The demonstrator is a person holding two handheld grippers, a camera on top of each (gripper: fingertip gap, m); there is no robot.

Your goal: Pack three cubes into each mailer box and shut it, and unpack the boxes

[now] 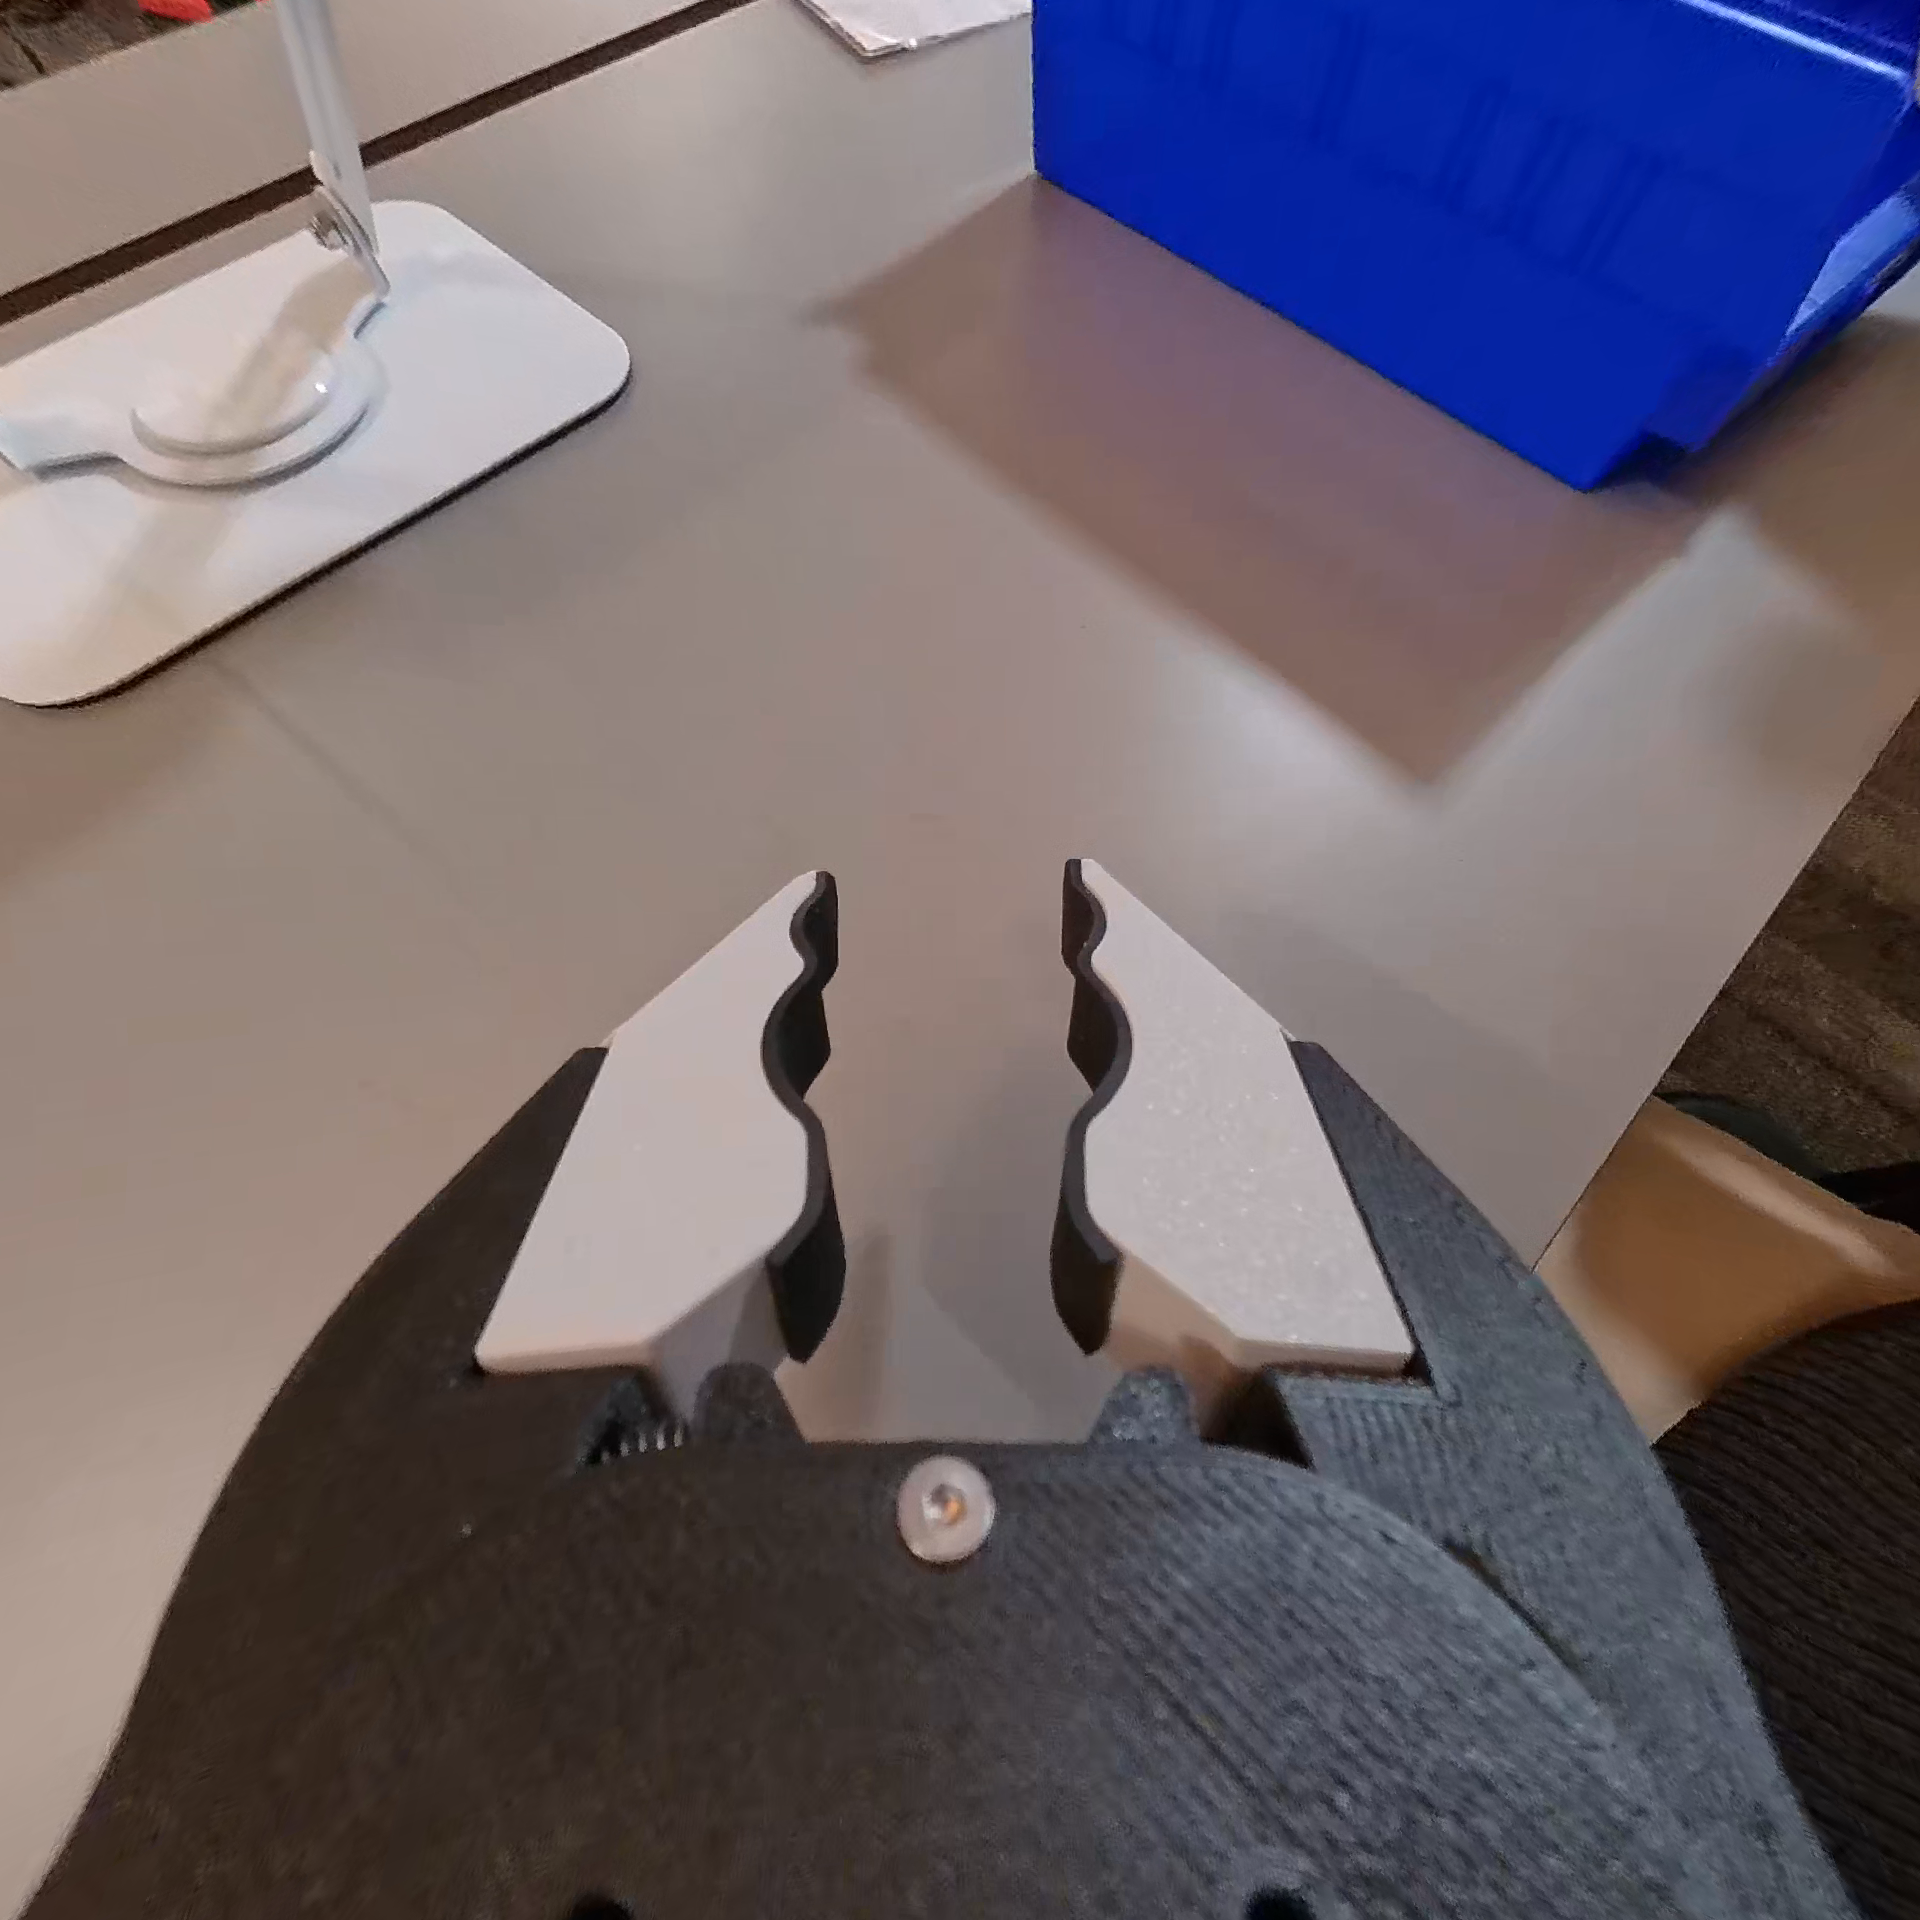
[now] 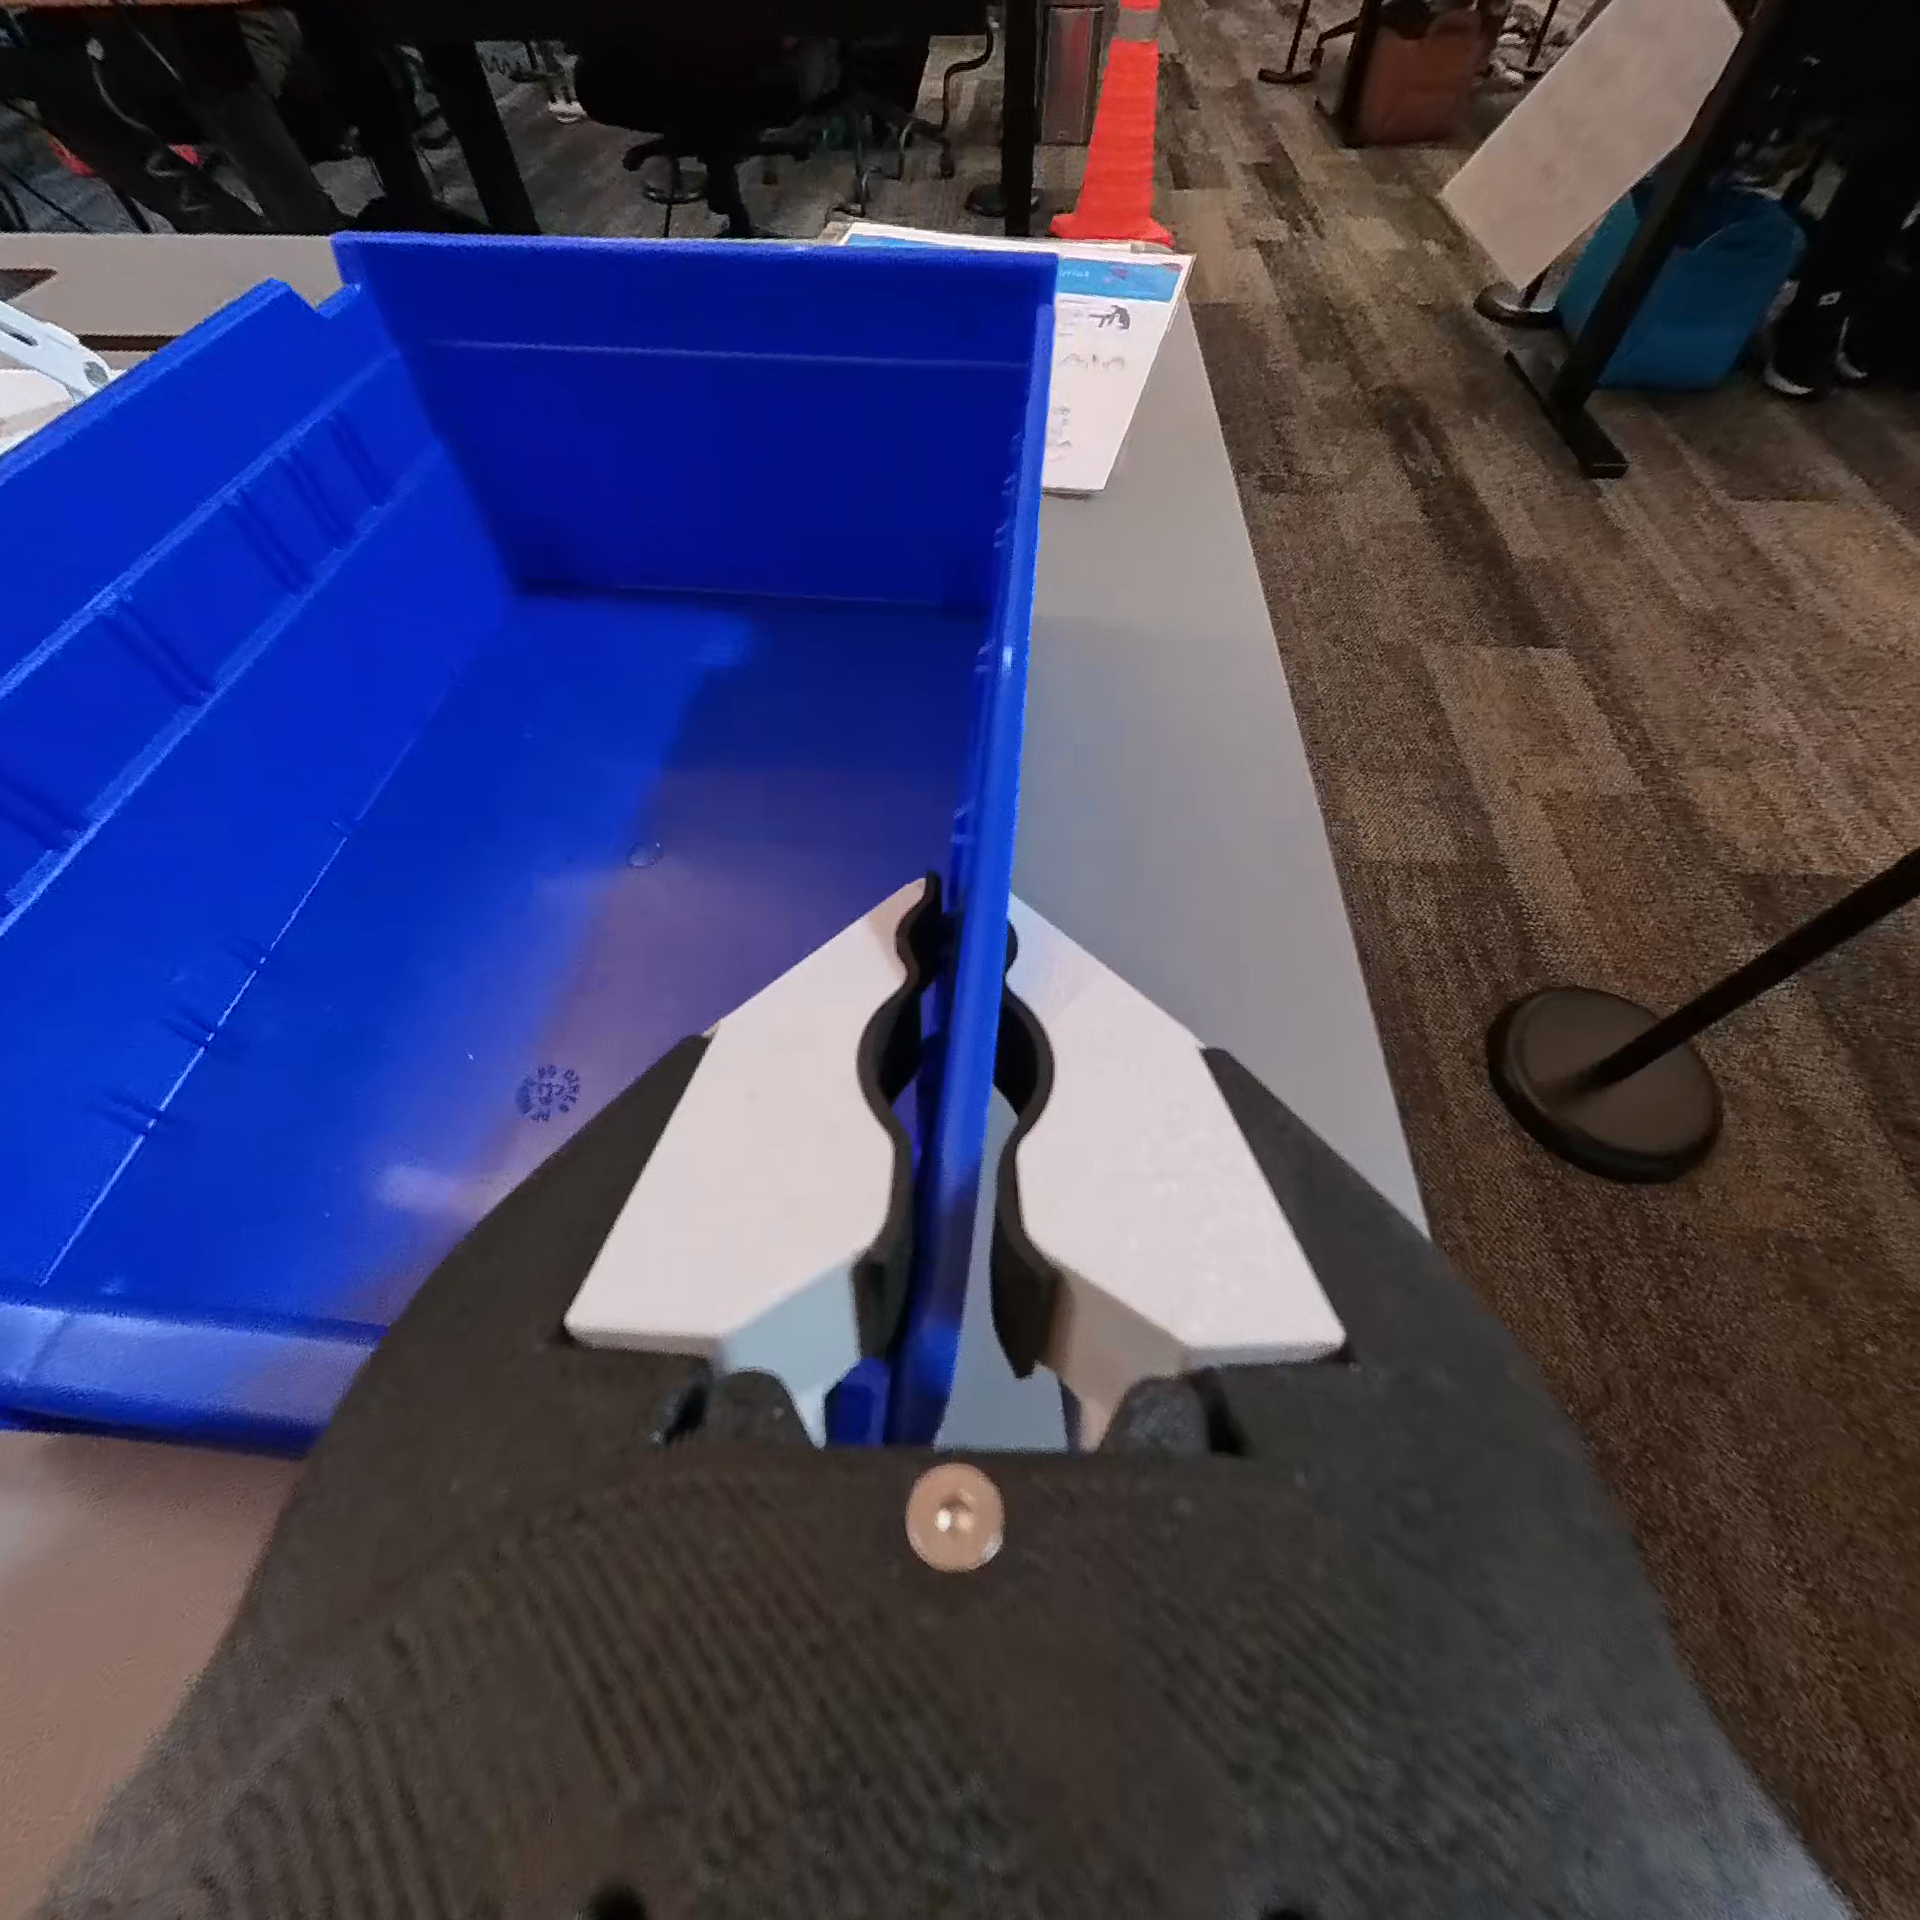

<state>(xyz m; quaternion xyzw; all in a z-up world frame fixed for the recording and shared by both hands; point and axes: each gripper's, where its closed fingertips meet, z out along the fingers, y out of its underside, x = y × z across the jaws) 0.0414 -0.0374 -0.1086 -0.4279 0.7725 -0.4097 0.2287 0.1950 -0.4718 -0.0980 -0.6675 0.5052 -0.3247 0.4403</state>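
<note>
The right gripper (image 2: 961, 904) is clamped on the right-hand wall of a blue bin (image 2: 727, 468), one finger inside the bin and one outside, so the wall runs straight up the gap from the bottom of the frame toward the top centre. The bin's long axis points away from those jaws, and its floor, filling the left and middle of the right wrist view, holds nothing I can see.

The left gripper (image 1: 948, 883) hangs over the bare grey table (image 1: 520, 831) with its jaws parted and nothing between them. The same bin sits in the upper right of its frame, well apart, while a white stand (image 1: 260, 436) sits in the upper left.

No mailer boxes or cubes show in either view, so I cannot place them. The right hand is plainly the one placed to shift the bin.
</note>
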